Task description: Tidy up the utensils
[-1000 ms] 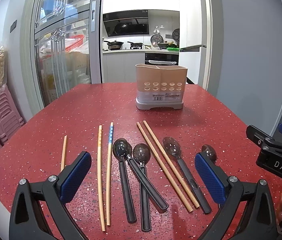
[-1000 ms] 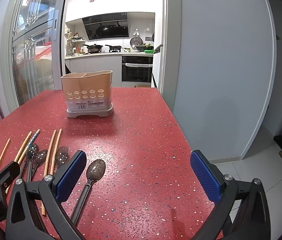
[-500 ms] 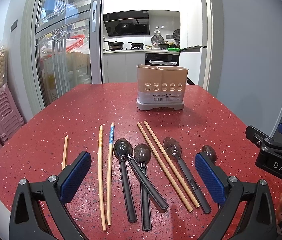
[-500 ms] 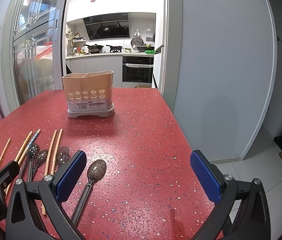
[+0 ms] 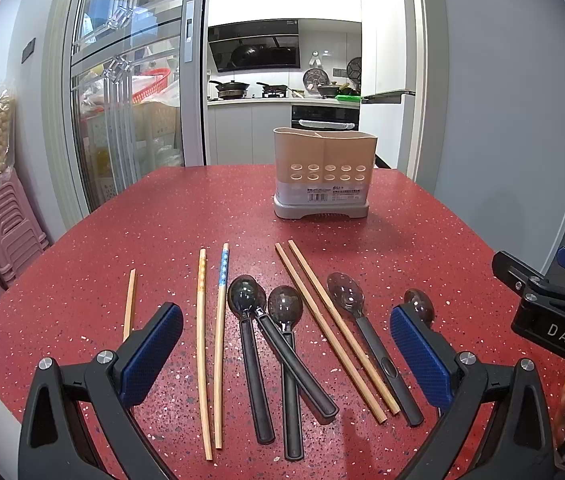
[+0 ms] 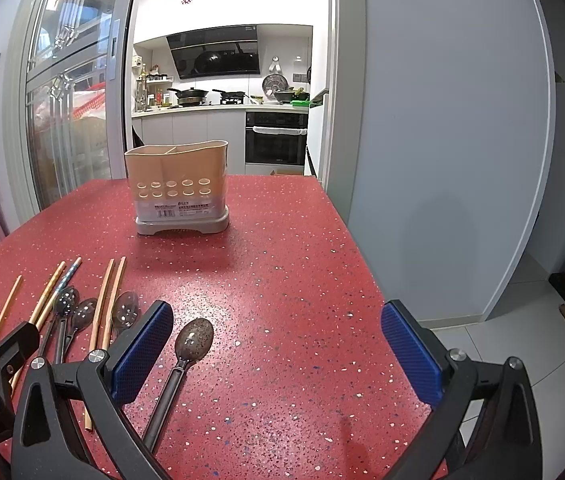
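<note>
We see the utensils laid out in a loose row on the red speckled table (image 5: 422, 220), all of them lying flat. Between the fingers of our left gripper (image 5: 286, 354) lie a plain wooden chopstick (image 5: 201, 344) and a blue-patterned chopstick (image 5: 220, 336) side by side, then three black-handled spoons (image 5: 250, 344) with clear bowls; the handles of two of them cross. Next comes a pair of wooden chopsticks (image 5: 330, 328) angled toward our right finger, with another spoon just beside them. A short wooden chopstick (image 5: 129, 304) lies outside our left finger, partly hidden behind its blue pad. One more spoon, the rightmost spoon (image 6: 190, 354), rests apart from the row: its bowl peeks out behind the right finger in the left wrist view, and in the right wrist view it sits just inside the left finger of our right gripper (image 6: 278, 354).

Beyond the fingers, well apart from the row, stands the beige utensil holder (image 5: 324, 160), upright on a grey base, with two rows of round holes in its front wall and a divider inside.

Both pairs of fingers are spread wide and hold nothing; they hover above the near part of the table. The right gripper's body shows at the right edge of the left wrist view.

Past the table are a glass sliding door (image 5: 122, 92) and a kitchen with pans on the stove (image 6: 206, 96).
</note>
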A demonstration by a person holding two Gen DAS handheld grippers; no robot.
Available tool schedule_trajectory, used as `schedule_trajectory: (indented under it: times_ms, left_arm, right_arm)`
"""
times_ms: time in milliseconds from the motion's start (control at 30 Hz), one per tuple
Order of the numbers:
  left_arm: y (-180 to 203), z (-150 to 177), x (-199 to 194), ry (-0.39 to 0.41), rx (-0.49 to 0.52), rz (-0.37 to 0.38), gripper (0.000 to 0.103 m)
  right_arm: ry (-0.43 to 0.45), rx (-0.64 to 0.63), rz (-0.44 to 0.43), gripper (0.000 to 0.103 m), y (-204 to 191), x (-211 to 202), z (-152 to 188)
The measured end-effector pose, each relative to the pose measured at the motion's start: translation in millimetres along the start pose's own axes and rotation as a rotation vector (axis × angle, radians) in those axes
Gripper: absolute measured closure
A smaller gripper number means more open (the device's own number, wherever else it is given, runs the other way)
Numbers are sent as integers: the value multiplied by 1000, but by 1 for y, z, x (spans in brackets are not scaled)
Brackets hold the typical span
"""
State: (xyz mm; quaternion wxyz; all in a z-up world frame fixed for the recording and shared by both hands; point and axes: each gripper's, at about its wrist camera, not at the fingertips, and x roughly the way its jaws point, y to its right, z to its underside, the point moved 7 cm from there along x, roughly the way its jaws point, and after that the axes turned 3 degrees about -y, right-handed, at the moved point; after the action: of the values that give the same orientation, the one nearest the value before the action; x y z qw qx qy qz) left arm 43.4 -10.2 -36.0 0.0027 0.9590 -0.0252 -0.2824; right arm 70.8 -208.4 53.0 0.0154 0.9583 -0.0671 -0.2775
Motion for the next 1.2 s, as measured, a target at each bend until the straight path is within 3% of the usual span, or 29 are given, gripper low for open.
schedule_trajectory:
  times_ms: [1000,1200]
  left_arm:
    - [2,3,2,-7,0,2,0]
    - [2,6,4,-10,0,-13,0]
  right_arm:
    - [-2,-1,0,0,-1,0,0]
    - [-36,-14,-26,0,-7,6,3]
